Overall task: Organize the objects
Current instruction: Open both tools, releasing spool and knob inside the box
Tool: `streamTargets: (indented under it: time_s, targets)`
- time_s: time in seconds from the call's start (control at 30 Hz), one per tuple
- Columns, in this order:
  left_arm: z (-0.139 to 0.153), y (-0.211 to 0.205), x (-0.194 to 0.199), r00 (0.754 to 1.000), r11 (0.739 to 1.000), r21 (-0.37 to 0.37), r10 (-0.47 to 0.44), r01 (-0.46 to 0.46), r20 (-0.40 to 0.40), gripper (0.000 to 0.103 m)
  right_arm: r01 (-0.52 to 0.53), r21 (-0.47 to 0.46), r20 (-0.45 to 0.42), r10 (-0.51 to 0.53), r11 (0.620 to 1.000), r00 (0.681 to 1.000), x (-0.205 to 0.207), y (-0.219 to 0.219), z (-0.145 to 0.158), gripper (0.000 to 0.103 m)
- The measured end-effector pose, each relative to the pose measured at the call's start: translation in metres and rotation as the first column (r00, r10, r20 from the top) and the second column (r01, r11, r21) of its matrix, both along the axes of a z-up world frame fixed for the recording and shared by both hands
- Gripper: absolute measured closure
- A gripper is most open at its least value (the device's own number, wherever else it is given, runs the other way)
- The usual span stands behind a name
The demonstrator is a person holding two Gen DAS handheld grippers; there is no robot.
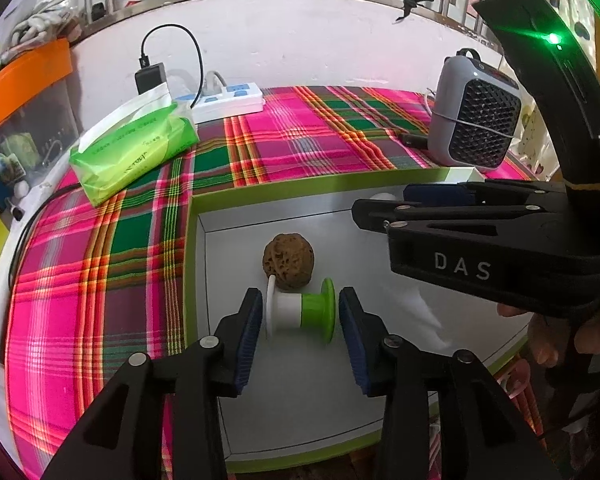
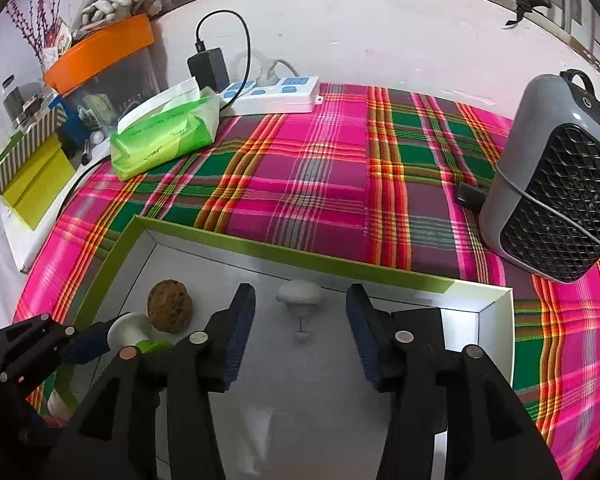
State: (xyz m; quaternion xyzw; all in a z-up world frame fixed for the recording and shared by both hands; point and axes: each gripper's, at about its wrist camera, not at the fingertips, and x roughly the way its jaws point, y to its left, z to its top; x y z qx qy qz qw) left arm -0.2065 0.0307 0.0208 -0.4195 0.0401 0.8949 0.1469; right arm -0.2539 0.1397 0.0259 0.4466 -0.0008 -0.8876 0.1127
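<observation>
left wrist view: left gripper [image 1: 299, 320] released, pads flanking green-white spool [image 1: 301, 311] without touching; spool lies on floor of green-rimmed tray [image 1: 300, 190], brown walnut [image 1: 287, 261] touching behind.
right wrist view: right gripper [image 2: 300, 332] spread, nothing clamped; white knob [image 2: 299, 293] beyond fingertips, near tray's far wall.

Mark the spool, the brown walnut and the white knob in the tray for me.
spool [image 1: 301, 315], left wrist view, on its core where white meets green.
brown walnut [image 1: 287, 261], left wrist view, middle of its wrinkled shell.
white knob [image 2: 299, 292], right wrist view, on its rounded cap.
</observation>
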Motion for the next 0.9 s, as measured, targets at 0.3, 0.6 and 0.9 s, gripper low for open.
streamTargets:
  time_s: [0.3,0.6,0.9]
  targets:
    - [0.012,-0.009,0.013,1.000,0.999,0.044,0.009,-0.008,-0.026,0.062,0.008,-0.017,-0.035,-0.008,1.000,0.999,0.017,0.006,0.013,0.053]
    - [0.027,-0.023,0.038,0.997,0.996,0.084,0.040,-0.035,-0.059,0.062,0.013,-0.045,-0.088,-0.016,0.999,0.996,0.050,0.014,0.031,0.053]
    - [0.038,-0.051,0.078,0.992,0.991,0.112,0.088,-0.078,-0.090,0.062,0.017,-0.054,-0.151,-0.025,0.998,0.988,0.103,0.027,0.041,0.053]
